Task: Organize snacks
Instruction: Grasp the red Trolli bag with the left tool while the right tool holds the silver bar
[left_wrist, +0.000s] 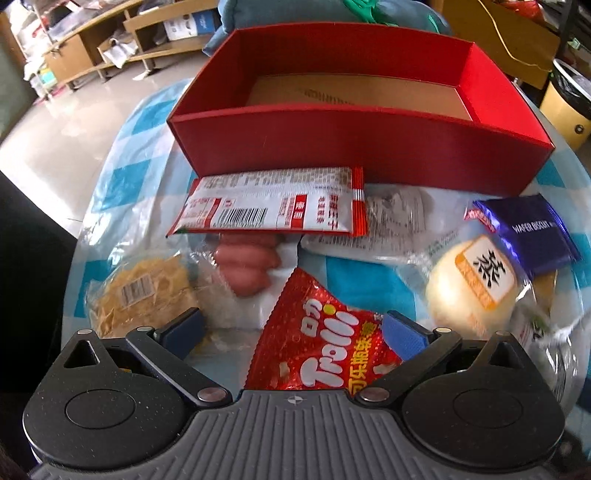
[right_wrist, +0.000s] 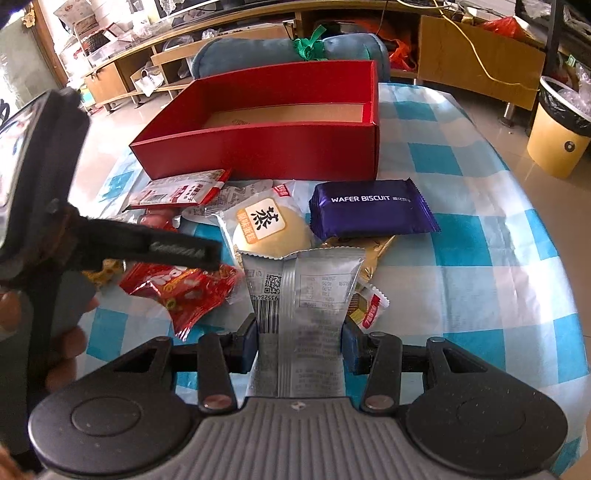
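An open red box stands at the back of the table; only its cardboard bottom shows inside. Loose snacks lie in front of it. My left gripper is open just above a red Trolli bag. My right gripper is shut on a silver packet. Beyond it lie a round bun packet and a purple wafer biscuit pack. A red-and-white sachet leans at the box front.
A pink sausage pack and a yellow noodle cake lie left of the Trolli bag. The table has a blue-and-white checked cloth. The left gripper's body fills the right wrist view's left side. A yellow bin stands on the floor at right.
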